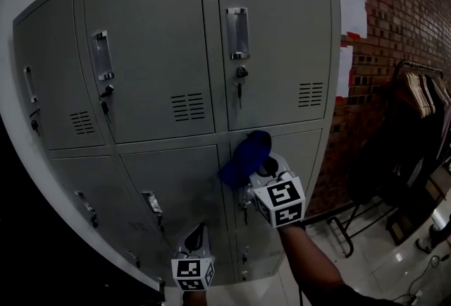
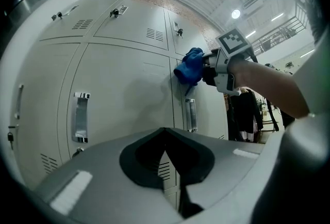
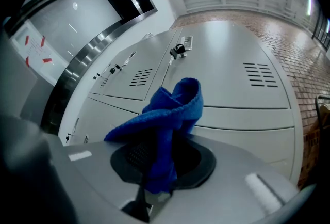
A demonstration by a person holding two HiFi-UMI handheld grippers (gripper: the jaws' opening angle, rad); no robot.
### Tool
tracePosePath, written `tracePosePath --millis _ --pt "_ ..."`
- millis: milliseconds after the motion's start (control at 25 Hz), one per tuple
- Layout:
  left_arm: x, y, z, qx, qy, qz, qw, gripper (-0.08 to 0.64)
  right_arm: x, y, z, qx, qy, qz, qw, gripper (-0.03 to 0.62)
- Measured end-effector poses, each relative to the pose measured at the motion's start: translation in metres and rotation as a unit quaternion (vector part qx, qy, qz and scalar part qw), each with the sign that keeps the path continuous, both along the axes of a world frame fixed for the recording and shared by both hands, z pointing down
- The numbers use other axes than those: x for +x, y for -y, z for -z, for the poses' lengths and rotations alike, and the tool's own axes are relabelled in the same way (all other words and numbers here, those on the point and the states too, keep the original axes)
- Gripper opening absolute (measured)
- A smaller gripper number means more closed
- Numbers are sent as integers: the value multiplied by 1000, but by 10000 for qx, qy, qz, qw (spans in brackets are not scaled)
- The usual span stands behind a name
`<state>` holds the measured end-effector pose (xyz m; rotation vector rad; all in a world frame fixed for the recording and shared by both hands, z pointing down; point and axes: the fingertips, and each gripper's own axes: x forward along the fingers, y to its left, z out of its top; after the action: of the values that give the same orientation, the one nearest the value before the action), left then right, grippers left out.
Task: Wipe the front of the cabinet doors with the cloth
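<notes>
Two jaws of your right gripper (image 3: 157,181) are clamped tight on the blue cloth (image 3: 165,114), which folds up out of them in a loose peak. In the head view the cloth sits at mid-frame, bunched against the top edge of the lower right door (image 1: 303,156) of the grey cabinet (image 1: 162,51), just under the seam with the upper right door (image 1: 282,29).

Your left gripper (image 2: 166,166) has its jaws closed together with nothing between them. It hangs at the bottom centre of the head view, not touching the doors.

Each gripper's cube carries black-and-white square markers. The white sheets (image 1: 352,8) with red marks on the brick wall (image 1: 402,1) at upper right are too small to read.

Past the cabinet's right edge the brick wall runs close beside it. A rack of clothes hangers (image 1: 423,93) stands at the right edge of the frame, with glossy floor (image 1: 380,262) at lower right.
</notes>
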<state>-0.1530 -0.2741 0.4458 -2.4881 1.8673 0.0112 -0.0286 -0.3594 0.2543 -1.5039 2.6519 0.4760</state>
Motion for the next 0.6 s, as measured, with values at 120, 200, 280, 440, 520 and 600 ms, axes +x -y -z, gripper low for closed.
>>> tracePosePath --millis 120,200,280,440,520,600 --pt "7 0 -2 -16 11 -42 10000 17 14 2 0 -6 -6 -79 10000 71" --pt "13 1 -2 -24 21 -74 10000 17 26 4 -1 -17 13 -134 9999 71" --pt "17 2 -3 -27 23 -92 10000 17 38 6 -2 -51 51 -180 9998 71" --pt "23 4 -3 -33 16 -82 10000 17 62 10 -5 -103 77 -293 9995 71" --pt "27 5 -4 -46 16 -86 10000 17 75 12 -6 -124 84 -366 9992 71" --pt "31 6 -6 -66 13 -101 9999 17 86 14 -7 -146 88 -418 9990 71"
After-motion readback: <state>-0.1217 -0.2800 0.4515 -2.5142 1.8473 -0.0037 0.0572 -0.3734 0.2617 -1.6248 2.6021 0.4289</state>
